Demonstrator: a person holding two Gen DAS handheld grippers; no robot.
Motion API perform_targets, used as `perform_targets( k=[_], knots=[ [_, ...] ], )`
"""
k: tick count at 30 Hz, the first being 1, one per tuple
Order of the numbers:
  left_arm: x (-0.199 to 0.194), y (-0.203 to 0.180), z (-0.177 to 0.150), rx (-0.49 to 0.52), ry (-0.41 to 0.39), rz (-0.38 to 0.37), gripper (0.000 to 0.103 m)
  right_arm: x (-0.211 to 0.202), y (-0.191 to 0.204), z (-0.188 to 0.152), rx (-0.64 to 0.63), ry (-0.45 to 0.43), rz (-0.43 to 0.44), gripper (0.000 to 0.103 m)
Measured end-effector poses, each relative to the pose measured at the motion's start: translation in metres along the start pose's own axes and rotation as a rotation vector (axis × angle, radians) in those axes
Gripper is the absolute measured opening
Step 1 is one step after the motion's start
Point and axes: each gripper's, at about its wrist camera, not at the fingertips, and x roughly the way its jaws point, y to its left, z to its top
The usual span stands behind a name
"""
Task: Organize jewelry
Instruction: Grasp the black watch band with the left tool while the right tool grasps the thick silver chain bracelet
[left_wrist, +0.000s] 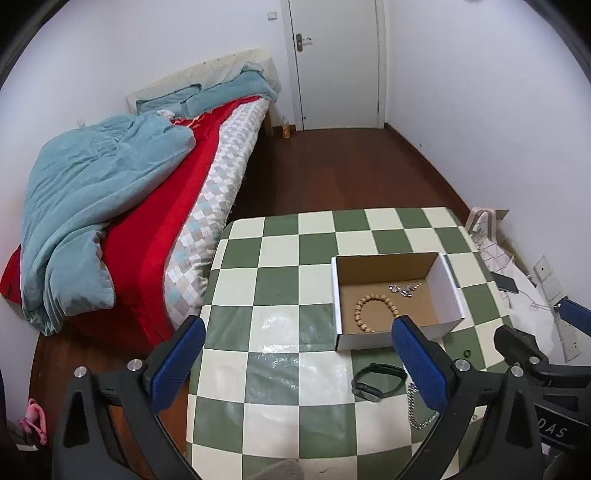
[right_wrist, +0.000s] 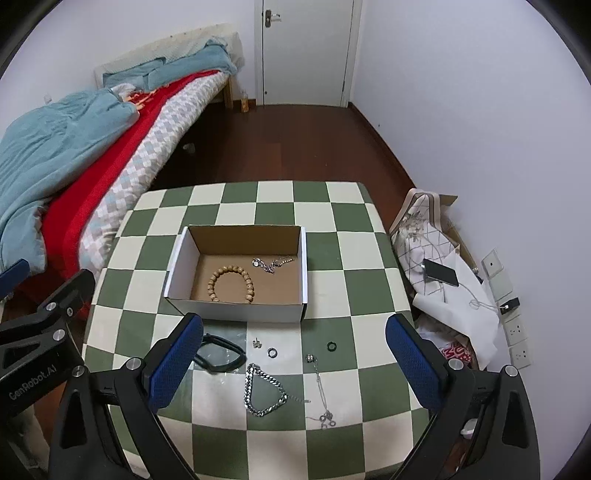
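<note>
left claw (left_wrist: 298, 362) | right claw (right_wrist: 294, 363) | black frames | blue pads | silver screws

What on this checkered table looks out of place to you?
Nothing looks damaged. Only the wooden bead bracelet and a silver chain lie inside the cardboard box; the chunky chain, black band and rings remain loose outside.

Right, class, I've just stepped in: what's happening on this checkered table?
A person holds two grippers, left and right, both open and empty above the table. The cardboard box already holds a wooden bead bracelet and a silver piece. Outside it lie a black band, a chunky silver chain, a thin necklace and small rings.
</note>
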Motion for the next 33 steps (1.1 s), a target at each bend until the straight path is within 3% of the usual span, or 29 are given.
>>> perform_targets(
  k=[8,16,20,22,26,27,28,30,33],
  knots=[
    [-0.018,0.002,-0.016,-0.031,-0.037,0.007,0.103,-0.011,-0.006,-0.024,0.035,-0.004,0.022,0.100],
    [0.026,0.001,-0.054,-0.011,0.060,0.139,0.103,0.072,-0.026,-0.083,0.139,0.195,0.043,0.100],
    [0.058,-0.005,-0.073,0.023,0.128,0.191,0.103,0.115,-0.028,-0.112,0.203,0.276,0.077,0.070],
    [0.069,-0.008,-0.078,0.028,0.156,0.198,0.103,0.128,-0.025,-0.122,0.217,0.286,0.085,0.067],
    [0.089,-0.016,-0.083,0.035,0.203,0.198,0.103,0.145,-0.012,-0.134,0.203,0.297,0.079,0.051],
    [0.094,-0.018,-0.082,0.033,0.213,0.195,0.103,0.145,-0.008,-0.135,0.183,0.282,0.066,0.040],
    [0.099,-0.020,-0.081,0.030,0.226,0.188,0.103,0.145,-0.004,-0.136,0.159,0.277,0.038,0.036],
    [0.110,-0.023,-0.080,0.021,0.258,0.174,0.103,0.145,-0.003,-0.139,0.147,0.266,0.005,0.007],
    [0.132,-0.026,-0.081,-0.016,0.334,0.123,0.103,0.146,-0.012,-0.142,0.172,0.261,-0.009,0.007]
  ],
)
